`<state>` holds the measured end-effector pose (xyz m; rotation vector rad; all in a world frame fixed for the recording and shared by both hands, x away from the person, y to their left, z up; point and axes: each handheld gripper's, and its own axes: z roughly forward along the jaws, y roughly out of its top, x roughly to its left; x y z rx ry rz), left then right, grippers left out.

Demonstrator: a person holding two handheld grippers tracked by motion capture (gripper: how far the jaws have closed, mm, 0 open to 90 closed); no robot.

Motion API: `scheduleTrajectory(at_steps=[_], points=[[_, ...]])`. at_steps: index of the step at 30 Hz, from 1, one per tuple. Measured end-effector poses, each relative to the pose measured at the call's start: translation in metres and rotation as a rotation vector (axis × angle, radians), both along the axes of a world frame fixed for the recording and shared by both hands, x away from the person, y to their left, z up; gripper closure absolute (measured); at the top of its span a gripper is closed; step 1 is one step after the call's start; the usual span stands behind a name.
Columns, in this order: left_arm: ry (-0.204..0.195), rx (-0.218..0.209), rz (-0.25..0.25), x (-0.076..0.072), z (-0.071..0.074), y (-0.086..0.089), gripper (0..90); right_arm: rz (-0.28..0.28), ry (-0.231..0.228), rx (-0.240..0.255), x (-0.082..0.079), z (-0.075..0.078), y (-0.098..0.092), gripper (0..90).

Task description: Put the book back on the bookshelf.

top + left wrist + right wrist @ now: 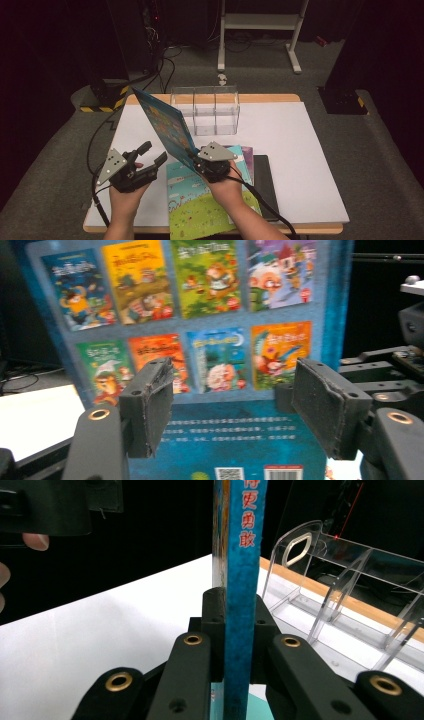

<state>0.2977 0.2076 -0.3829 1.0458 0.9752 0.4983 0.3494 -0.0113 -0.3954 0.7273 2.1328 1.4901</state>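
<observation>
I see two grippers, my left one (150, 156) and my right one (196, 156). One blue book (164, 125) stands up, and three books (210, 200) lie flat. There is one clear rack (212, 110).

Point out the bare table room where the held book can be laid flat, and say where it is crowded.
Free: the white table sheet right of the black flat pad, up to the clear plastic divider rack; also the strip left of the left gripper. Crowded: the front middle, where the green picture book lies under the right gripper that clamps the upright blue picture book.
</observation>
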Motion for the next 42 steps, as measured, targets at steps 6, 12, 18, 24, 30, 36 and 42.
scheduleTrajectory(at_steps=[6,12,18,24,30,36,42], points=[[0.0,-0.006,-0.02,-0.001,0.001,-0.004,32.4,-0.001,0.003,-0.007,0.002,0.0,0.007,82.6],[-0.004,0.0,-0.036,-0.002,0.002,-0.008,32.1,0.001,-0.005,-0.007,0.001,-0.001,0.011,82.3],[-0.013,0.0,-0.059,-0.005,0.005,-0.014,31.3,0.013,-0.015,-0.012,-0.006,-0.003,0.015,81.0],[-0.022,-0.022,-0.083,-0.009,0.008,-0.015,30.3,0.043,-0.033,-0.025,-0.015,-0.006,0.022,78.5],[-0.022,-0.046,-0.086,-0.01,0.009,-0.015,29.1,0.043,-0.03,-0.026,-0.017,-0.007,0.023,78.0],[-0.019,-0.049,-0.084,-0.011,0.009,-0.016,26.5,0.042,-0.015,-0.022,-0.017,-0.007,0.023,76.3],[-0.022,-0.058,-0.078,-0.011,0.01,-0.015,26.5,0.064,0.035,-0.01,-0.02,-0.01,0.013,69.9]])
